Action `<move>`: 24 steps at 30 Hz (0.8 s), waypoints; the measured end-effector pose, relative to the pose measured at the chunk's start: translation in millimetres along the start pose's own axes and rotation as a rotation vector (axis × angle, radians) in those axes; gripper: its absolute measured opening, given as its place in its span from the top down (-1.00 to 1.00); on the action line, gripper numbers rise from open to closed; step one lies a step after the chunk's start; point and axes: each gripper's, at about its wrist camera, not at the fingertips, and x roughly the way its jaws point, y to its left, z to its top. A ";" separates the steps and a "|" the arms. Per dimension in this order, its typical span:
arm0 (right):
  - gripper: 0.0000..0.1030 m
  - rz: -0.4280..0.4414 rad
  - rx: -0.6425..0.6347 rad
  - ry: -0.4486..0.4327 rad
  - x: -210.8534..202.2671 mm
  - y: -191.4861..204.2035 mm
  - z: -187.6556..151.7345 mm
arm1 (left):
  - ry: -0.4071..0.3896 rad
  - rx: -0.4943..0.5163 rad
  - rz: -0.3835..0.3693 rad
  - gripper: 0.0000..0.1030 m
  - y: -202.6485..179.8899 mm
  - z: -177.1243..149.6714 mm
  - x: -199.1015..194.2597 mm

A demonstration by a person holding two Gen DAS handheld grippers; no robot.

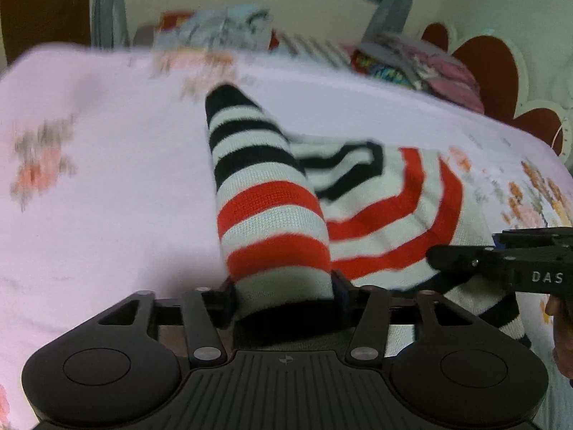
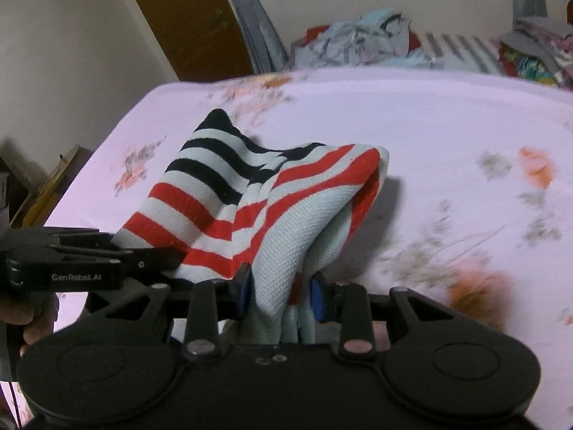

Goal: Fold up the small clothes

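Observation:
A small knit garment with red, black and white stripes (image 1: 272,193) is held up over the pink floral bed sheet (image 1: 107,179). My left gripper (image 1: 283,297) is shut on one end of the garment, which drapes forward from its jaws. My right gripper (image 2: 281,294) is shut on another part of the same garment (image 2: 286,215), bunched between its blue pads. The right gripper shows at the right edge of the left wrist view (image 1: 501,261). The left gripper shows at the left of the right wrist view (image 2: 89,261). Both views are motion-blurred.
A heap of unfolded clothes (image 2: 361,39) lies at the far end of the bed. More colourful clothes (image 1: 422,68) lie at the far right by a red-and-cream headboard (image 1: 494,71). A wooden door (image 2: 186,18) and grey curtain (image 2: 258,18) stand behind the bed.

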 end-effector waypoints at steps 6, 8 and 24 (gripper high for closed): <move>0.37 0.052 0.242 0.029 12.5 -42.3 -15.6 | -0.035 -0.111 -0.065 -0.71 32.3 -16.8 6.8; 0.36 0.038 0.231 0.026 9.9 -40.7 -16.3 | -0.055 -0.086 -0.057 -0.69 32.8 -18.8 4.4; 0.57 -0.164 0.034 -0.062 7.0 12.8 39.5 | -0.069 0.142 -0.091 0.30 -0.4 52.6 8.4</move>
